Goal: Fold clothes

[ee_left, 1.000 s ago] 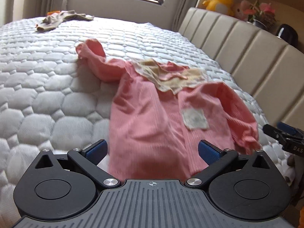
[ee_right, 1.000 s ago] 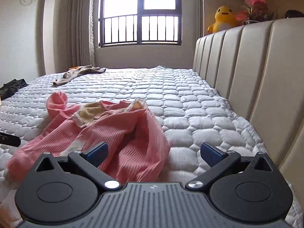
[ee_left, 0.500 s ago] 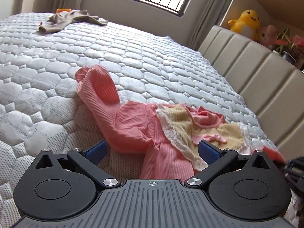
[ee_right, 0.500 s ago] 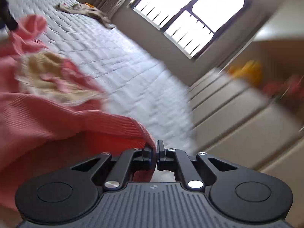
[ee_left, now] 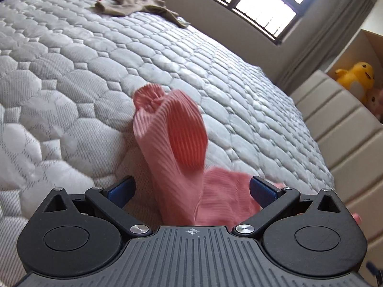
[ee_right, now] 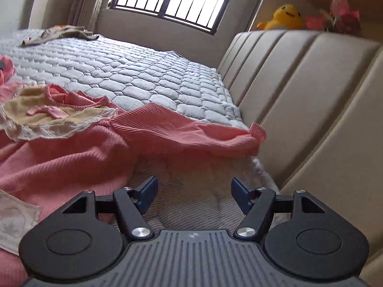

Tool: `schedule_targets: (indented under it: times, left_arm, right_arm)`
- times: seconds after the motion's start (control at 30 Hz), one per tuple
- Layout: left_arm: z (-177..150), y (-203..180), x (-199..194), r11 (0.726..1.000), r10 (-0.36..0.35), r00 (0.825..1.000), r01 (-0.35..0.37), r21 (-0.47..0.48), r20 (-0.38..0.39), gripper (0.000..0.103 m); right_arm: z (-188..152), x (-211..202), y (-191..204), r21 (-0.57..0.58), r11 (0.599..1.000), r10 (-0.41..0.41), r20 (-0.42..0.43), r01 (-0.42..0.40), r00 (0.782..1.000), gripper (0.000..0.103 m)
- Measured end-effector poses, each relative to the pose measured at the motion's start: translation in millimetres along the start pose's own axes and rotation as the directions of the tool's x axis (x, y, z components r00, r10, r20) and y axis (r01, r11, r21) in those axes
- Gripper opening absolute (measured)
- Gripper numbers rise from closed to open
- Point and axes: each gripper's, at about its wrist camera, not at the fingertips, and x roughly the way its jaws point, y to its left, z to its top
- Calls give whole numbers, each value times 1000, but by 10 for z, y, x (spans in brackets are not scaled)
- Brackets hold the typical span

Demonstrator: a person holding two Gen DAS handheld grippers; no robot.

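A pink ribbed child's top with a cream lace collar point(ee_right: 55, 117) lies on the grey quilted bed point(ee_left: 71, 55). In the left wrist view its left sleeve point(ee_left: 172, 143) lies bunched and runs between the fingers of my open left gripper point(ee_left: 191, 191). In the right wrist view the right sleeve point(ee_right: 191, 129) lies stretched out towards the headboard, its cuff point(ee_right: 257, 131) at the bed's edge. My right gripper point(ee_right: 194, 195) is open and empty just short of that sleeve, over bare mattress.
A padded beige headboard point(ee_right: 311, 100) runs along the right side of the bed. A beige garment point(ee_left: 134, 4) lies at the far end near the window. A yellow plush duck point(ee_right: 284, 19) and flowers point(ee_right: 340, 16) sit on the ledge above the headboard.
My right gripper was shut on the right sleeve and has let it go, leaving it spread out. My left gripper has moved in over the left sleeve, still open.
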Motion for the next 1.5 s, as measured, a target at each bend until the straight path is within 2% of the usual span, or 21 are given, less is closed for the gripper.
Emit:
schedule_targets:
  times: [0.03,0.07,0.1,0.13,0.17,0.2,0.27,0.3,0.37,0.47,0.57,0.7,0.77,0.83,0.9,1.0,1.07,1.13,1.27,1.33,1.5]
  left_arm:
    - [38,23,54,1000,10,1000,-10,-19,3,101]
    - [110,-17,31,1000,-7,1000,7,-7,17,72]
    - [186,-62,0,1000,-27,999,27,9,31,10]
    - [261,-107,-30,999,-48,998,46,25,46,7]
    - [337,-152,-61,997,-68,996,66,41,60,10]
    - [370,-182,-242,994,-78,988,68,84,130,11]
    - [428,-240,-632,983,-106,955,58,175,278,23]
    - [425,-203,-738,981,-77,943,13,196,324,52]
    - [411,-32,-773,973,42,930,-120,195,366,90]
    - [390,361,-658,976,131,965,-166,140,228,94]
    - [178,570,-798,984,121,984,-136,116,129,94]
    - [-414,366,-1287,951,20,997,-42,306,75,98]
    - [-754,141,-1466,913,-46,998,26,406,38,100]
    - [-1076,-78,-1616,867,-113,994,95,490,7,102]
    - [-1364,-277,-1727,813,-155,988,139,566,-19,103]
    - [-1784,-551,-1896,709,-197,979,180,682,-53,103]
    - [-2031,-687,-1990,641,-195,979,173,748,-59,103]
    - [-2231,-776,-2037,576,-176,984,136,806,-41,103]
    - [-2526,-846,-2018,445,-108,993,-3,896,57,103]
    - [-2491,-786,-1891,451,-63,995,-40,892,77,103]
    - [-2118,-538,-1694,554,42,982,-177,813,185,103]
  right_arm:
    - [2,-13,-9,17,1000,6,3,-6,1000,69]
    - [4,-25,-18,34,999,11,6,-11,1000,69]
    - [5,-35,-26,47,999,14,10,-14,1000,70]
    - [4,-33,-30,52,999,8,15,-8,1000,71]
    - [3,-20,-34,62,998,5,15,-6,1000,71]
    - [11,1,-40,75,997,4,9,-5,1000,72]
    - [-2,17,-42,93,996,11,-2,-11,1000,72]
    - [-8,15,-41,101,995,17,-5,-17,1000,72]
    - [-27,-35,-25,103,994,36,-2,-36,999,72]
    - [-101,-285,35,72,992,105,10,-105,994,75]
    - [-217,-649,124,19,974,225,15,-225,974,85]
    - [-457,-1133,356,-106,919,383,10,-380,924,87]
    - [-608,-1306,508,-171,880,449,-1,-442,894,87]
    - [-723,-1403,657,-221,856,478,-6,-467,879,87]
    - [-816,-1429,813,-278,855,456,-3,-439,890,87]
    - [-835,-1422,1003,-354,896,323,108,-267,940,87]
    - [-661,-1435,914,-270,943,255,209,-194,944,87]
    - [-424,-1444,698,-119,975,213,269,-187,939,87]
    - [-394,-1352,632,-99,981,187,250,-168,950,87]
    - [-420,-1300,633,-113,981,179,231,-157,956,87]
    - [-689,-1125,783,-221,969,147,142,-114,979,87]
